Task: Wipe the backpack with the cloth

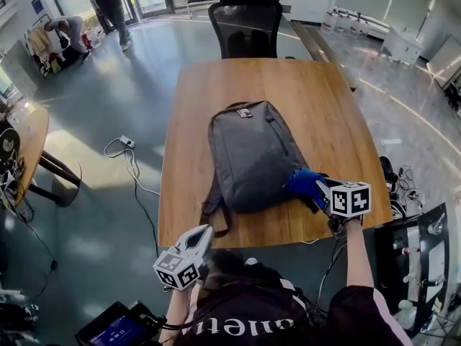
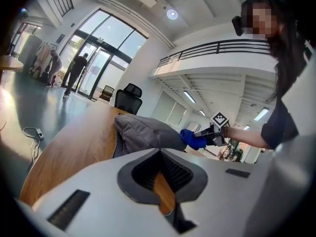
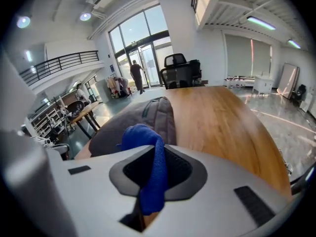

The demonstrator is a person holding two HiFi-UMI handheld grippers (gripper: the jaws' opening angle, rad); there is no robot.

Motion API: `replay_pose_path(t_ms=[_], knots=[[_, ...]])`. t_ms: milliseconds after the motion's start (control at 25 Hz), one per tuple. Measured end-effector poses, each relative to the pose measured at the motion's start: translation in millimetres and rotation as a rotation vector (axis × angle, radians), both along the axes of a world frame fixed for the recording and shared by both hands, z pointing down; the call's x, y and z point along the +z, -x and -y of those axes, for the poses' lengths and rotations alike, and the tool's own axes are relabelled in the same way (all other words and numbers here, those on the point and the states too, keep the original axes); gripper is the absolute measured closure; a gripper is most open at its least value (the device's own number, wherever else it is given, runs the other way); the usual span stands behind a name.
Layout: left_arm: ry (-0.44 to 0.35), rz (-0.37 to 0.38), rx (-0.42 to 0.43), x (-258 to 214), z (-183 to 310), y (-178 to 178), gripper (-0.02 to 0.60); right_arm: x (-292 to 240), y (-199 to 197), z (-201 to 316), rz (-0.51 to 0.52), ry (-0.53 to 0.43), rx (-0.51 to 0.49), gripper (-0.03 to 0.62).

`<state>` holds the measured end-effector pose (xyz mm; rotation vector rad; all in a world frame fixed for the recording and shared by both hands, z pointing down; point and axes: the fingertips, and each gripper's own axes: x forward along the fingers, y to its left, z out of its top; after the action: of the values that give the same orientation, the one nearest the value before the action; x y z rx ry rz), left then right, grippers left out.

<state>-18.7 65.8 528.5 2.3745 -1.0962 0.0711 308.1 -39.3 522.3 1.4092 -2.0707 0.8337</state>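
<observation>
Tabletop [image 1: 288, 92] is wood and carries only the backpack [image 1: 252, 157]. The grey pack lies flat near centre, front panel up, top handle toward 12 o'clock, base toward 6 o'clock, and one strap trails off its 7 o'clock corner toward the near edge. Office chair [image 1: 245, 20] sits past the far end at 12 o'clock, not involved. Left claw [image 1: 201, 235] hangs off the tabletop's near edge at about 7 o'clock from the pack, clear of it. Its own view shows the jaws drawn together with nothing between them, only a sliver of wood showing through, so it's idle and isn't bracing the pack. Right claw [image 1: 319, 193] is at the pack's 4 o'clock corner, clenched on the cloth [image 1: 306, 184]. The blue fabric is pinched between the jaws and bunches out ahead of them, and that wad touches the pack's lower right side by the base. Status as I read it: the grab is done, the cloth is on the pack, and wiping is under way or just starting at that corner. The fabric shows no streaks or damp marks, so I can't tell how much has been covered. I assume the main panel from centre up to 12 o'clock, plus the 8 to 10 o'clock side, is left to do.
</observation>
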Motion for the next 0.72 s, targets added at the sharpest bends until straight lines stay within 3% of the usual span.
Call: replay_pose_path(t_ms=[200, 320, 520, 720], knots=[[0.008, 0.007, 0.010, 3.1, 8.8, -2.2, 0.584, 8.4, -54.0, -1.7, -0.035, 0.027, 0.115, 0.533], [0.014, 0.012, 0.009, 2.9, 14.0, -0.3, 0.583, -4.6, -52.1, -4.1, -0.019, 0.009, 0.113, 0.533], [0.012, 0.023, 0.008, -2.7, 25.4, 0.6, 0.583, -55.2, 1.5, -7.0, 0.066, -0.093, 0.021, 0.533], [0.005, 0.028, -0.002, -7.1, 40.1, 5.2, 0.583, -81.4, 100.9, -4.3, 0.179, -0.137, -0.148, 0.533]])
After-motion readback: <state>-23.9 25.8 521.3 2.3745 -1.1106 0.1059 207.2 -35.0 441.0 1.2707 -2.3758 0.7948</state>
